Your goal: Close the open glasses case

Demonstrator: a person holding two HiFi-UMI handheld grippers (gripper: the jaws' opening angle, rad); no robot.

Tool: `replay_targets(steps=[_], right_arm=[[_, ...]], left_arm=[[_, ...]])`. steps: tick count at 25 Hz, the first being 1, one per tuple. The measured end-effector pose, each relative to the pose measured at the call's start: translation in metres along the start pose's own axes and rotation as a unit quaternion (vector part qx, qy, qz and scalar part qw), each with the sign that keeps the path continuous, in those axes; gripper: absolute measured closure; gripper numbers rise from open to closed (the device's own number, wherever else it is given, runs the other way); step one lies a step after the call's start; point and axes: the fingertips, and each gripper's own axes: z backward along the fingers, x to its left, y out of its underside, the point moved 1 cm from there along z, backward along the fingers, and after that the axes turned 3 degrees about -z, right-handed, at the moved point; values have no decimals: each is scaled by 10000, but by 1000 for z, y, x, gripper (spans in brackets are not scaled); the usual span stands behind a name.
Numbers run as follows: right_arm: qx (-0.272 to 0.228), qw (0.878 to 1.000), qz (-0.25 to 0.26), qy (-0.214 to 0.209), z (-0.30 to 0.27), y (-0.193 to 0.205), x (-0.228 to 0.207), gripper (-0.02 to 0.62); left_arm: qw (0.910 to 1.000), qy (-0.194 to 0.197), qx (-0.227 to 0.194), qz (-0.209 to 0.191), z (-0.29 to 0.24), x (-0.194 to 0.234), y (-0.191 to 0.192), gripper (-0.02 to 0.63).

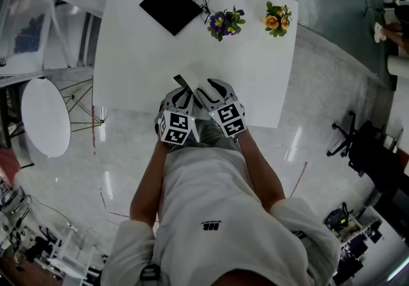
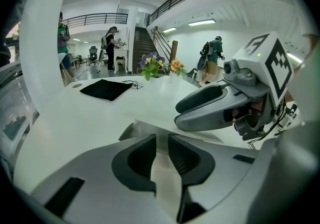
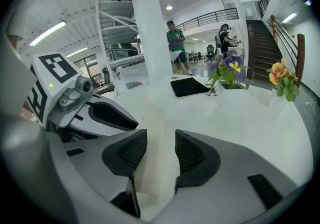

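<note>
We see both grippers side by side at frame centre in the head view, over the near edge of the white table (image 1: 137, 70). The left gripper (image 1: 181, 95) has its jaws drawn to a narrow slit, and in its own view (image 2: 161, 150) a cream panel fills that slit, so we mark it clamped on the glasses case (image 2: 161, 180). The right gripper (image 1: 215, 89) has its jaws clearly apart in its own view (image 3: 161, 154). The case panel (image 3: 150, 165) lies in the gap, its edge under the left pad, not pinched.

The glasses case (image 1: 186, 81) sticks out just past both sets of fingertips, toward the top of the frame. Its dark edge, the long axis, runs diagonally from upper left to lower right. It looks open; we can't make out the lid angle.

Farther up the table, well apart from the case, are a black cloth (image 1: 170, 7), purple flowers (image 1: 223, 23) and orange flowers (image 1: 276, 19).
</note>
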Motion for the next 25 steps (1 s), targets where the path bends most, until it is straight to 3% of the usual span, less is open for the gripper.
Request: replay_targets(steps=[25], right_arm=[[133,9998,121,-95,-9,5,17,410]], left_arm=[[9998,-36,187,69,4,8,24,515]])
